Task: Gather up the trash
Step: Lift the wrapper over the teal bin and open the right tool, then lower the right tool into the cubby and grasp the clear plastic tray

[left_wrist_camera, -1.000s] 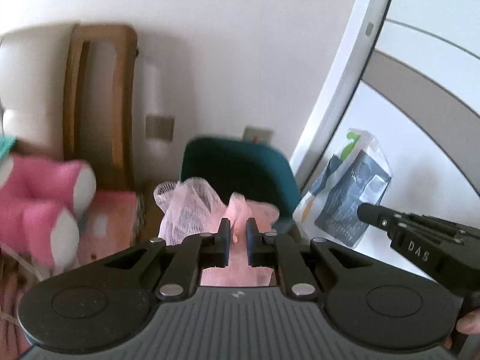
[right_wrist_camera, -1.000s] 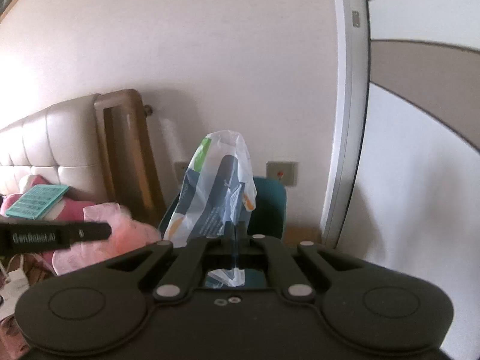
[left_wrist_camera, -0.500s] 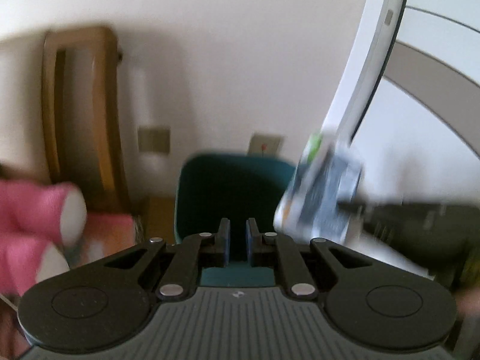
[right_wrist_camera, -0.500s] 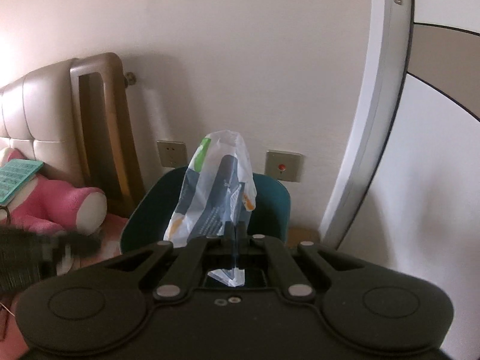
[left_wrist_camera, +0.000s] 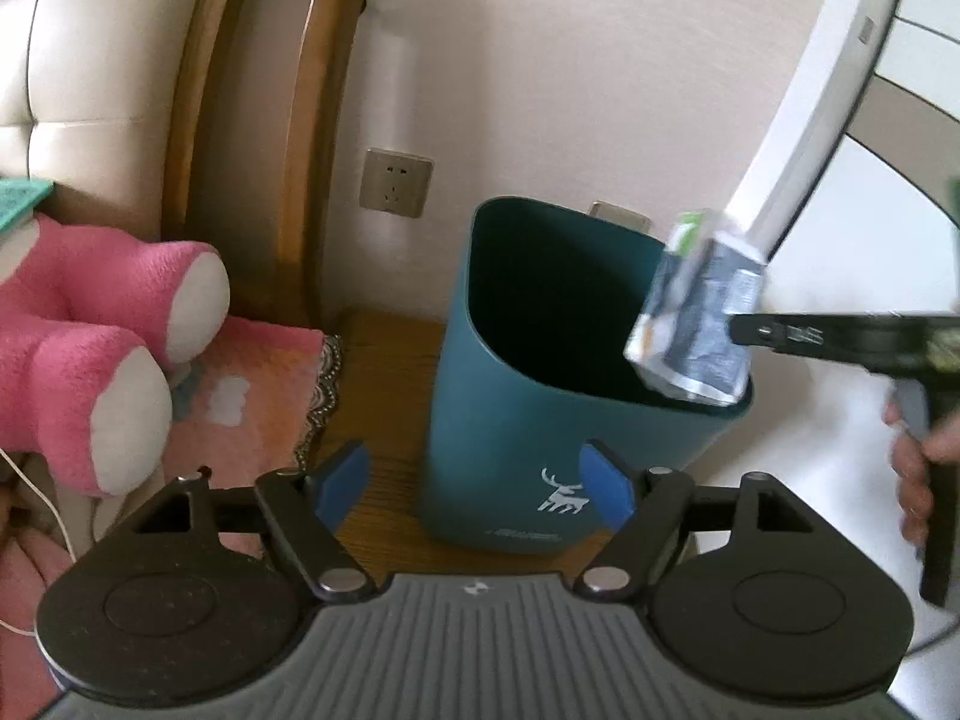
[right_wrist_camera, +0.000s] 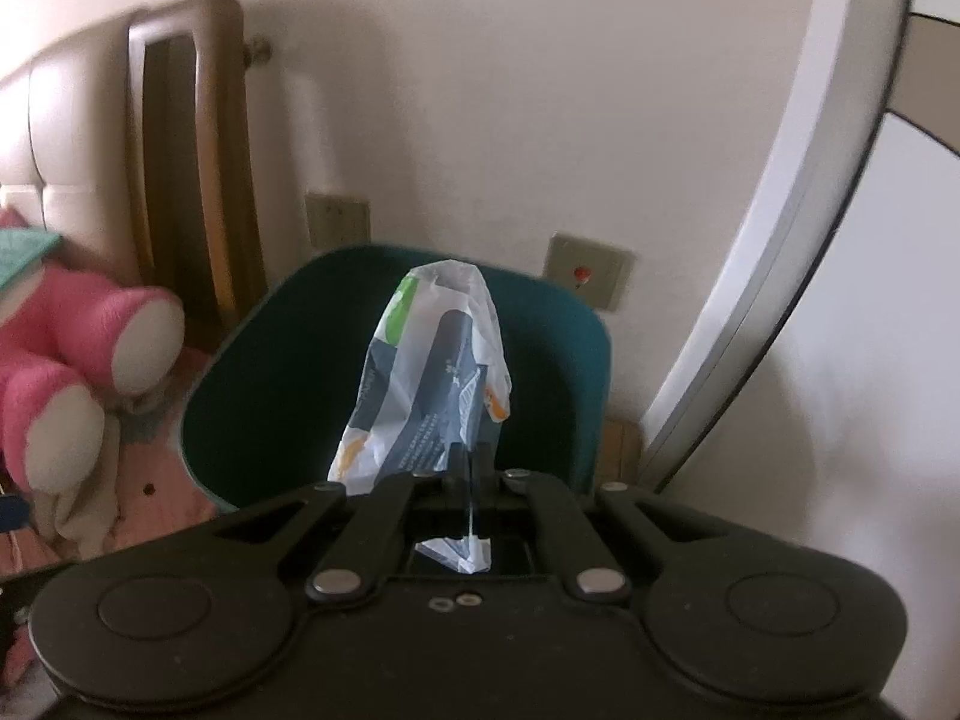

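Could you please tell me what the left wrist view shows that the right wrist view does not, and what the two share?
Only the left wrist view: the bin's white deer logo, the opening, empty left gripper, the right gripper side-on, and a hand.
Only the right wrist view: the red-button wall plate and the wrapper's tail pinched between shut fingers.
Both: bin, wrapper over its mouth, pink plush toy, wall socket, headboard.

Plastic wrapper [right_wrist_camera: 432,378] in right gripper [right_wrist_camera: 471,459] above bin [right_wrist_camera: 558,324]

A crumpled white, grey and green plastic wrapper [right_wrist_camera: 432,372] hangs mid-frame over the open mouth of an upright teal bin [left_wrist_camera: 510,420].
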Tool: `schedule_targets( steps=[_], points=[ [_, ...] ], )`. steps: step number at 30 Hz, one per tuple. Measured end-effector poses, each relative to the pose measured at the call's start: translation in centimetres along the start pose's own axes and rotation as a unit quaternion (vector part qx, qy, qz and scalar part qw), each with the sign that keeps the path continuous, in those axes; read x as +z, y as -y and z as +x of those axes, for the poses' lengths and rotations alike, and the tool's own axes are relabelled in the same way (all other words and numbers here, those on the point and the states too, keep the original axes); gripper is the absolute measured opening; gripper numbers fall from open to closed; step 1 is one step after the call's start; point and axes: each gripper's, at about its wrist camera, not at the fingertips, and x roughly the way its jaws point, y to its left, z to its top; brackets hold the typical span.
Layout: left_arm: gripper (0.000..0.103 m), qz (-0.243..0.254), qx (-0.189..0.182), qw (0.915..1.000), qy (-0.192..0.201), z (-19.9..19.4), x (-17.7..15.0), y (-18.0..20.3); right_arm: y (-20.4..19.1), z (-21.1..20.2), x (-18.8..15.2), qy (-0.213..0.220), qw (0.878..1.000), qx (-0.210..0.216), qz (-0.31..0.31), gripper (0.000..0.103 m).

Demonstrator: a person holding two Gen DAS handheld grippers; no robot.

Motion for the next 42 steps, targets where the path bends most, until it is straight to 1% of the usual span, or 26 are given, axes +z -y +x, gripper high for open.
schedule_targets(
  steps=[3,4,9,12,15,17,18,19,23,27,28,29,31,33,34,35,37,39,40,42],
  points=[
    [0.078,0.008,0.006,0.9999,0.002,-0.5,-0.7,0.0,-0.5,1.3,0.0,-0.016,1.0,-0.001,-0.005,0.0],
    [0.078,0.008,0.001,1.0,0.001,-0.6,-1.1,-0.1,-0.7,1.5,0.0,-0.018,1.0,-0.006,-0.009,0.0],
    [0.078,-0.007,-0.005,0.9999,0.007,-1.4,-2.5,-1.3,-1.1,2.4,-0.2,-0.033,0.999,-0.002,-0.028,0.004],
    [0.078,-0.013,-0.003,0.9997,0.02,-1.9,-3.1,-1.9,-1.2,2.5,-0.3,-0.031,0.999,-0.003,-0.032,0.012],
    [0.078,-0.007,-0.01,0.9996,0.026,-2.5,-3.4,-2.1,-1.0,2.3,-0.3,-0.029,0.999,0.004,-0.027,0.015],
    [0.079,0.001,-0.011,0.9996,0.028,-2.8,-3.6,-2.2,-0.5,1.4,-0.4,-0.019,1.0,0.012,-0.016,0.016],
    [0.081,0.005,-0.011,0.9995,0.028,-3.1,-3.6,-2.3,-0.1,0.5,-0.5,-0.009,1.0,0.019,-0.007,0.019],
    [0.082,0.009,-0.01,0.9994,0.031,-3.4,-3.6,-2.3,0.2,-0.4,-0.7,-0.001,1.0,0.026,0.001,0.025],
    [0.083,0.024,-0.011,0.9988,0.04,-4.2,-3.9,-2.4,1.3,-3.9,-1.8,0.026,0.999,0.045,0.017,0.03],
    [0.083,0.036,-0.022,0.9983,0.042,-4.5,-4.6,-2.3,1.9,-6.9,-3.5,0.048,0.997,0.051,0.025,0.043],
    [0.083,0.039,-0.022,0.9981,0.042,-4.5,-4.9,-2.2,2.0,-7.4,-4.0,0.054,0.997,0.054,0.032,0.048],
    [0.083,0.041,-0.021,0.9981,0.042,-4.5,-5.3,-2.2,2.1,-8.0,-4.8,0.06,0.996,0.059,0.044,0.05],
    [0.083,0.047,-0.016,0.9981,0.037,-4.2,-6.2,-2.1,2.3,-8.7,-6.8,0.061,0.994,0.065,0.064,0.057],
    [0.083,0.049,-0.018,0.9984,0.023,-3.2,-7.7,-2.4,2.1,-8.7,-8.8,0.056,0.993,0.072,0.075,0.06],
    [0.083,0.048,-0.021,0.9985,0.015,-2.6,-8.5,-2.6,1.9,-8.5,-10.0,0.053,0.993,0.073,0.074,0.064],
    [0.083,0.046,-0.021,0.9987,0.004,-1.8,-9.6,-2.9,1.5,-8.3,-11.1,0.05,0.994,0.072,0.071,0.065],
    [0.083,0.044,-0.018,0.9984,-0.03,0.6,-12.3,-3.5,1.1,-7.2,-13.6,0.042,0.994,0.073,0.066,0.071],
    [0.083,0.038,-0.005,0.9976,-0.058,2.9,-15.0,-4.1,0.7,-5.6,-16.3,0.029,0.994,0.076,0.069,0.076],
    [0.083,0.033,0.0,0.9966,-0.075,4.4,-16.9,-4.5,0.5,-4.6,-17.8,0.022,0.995,0.076,0.069,0.078],
    [0.083,0.024,0.013,0.9944,-0.102,7.1,-20.1,-5.2,0.2,-2.3,-20.8,0.004,0.994,0.075,0.075,0.078]
  ],
)
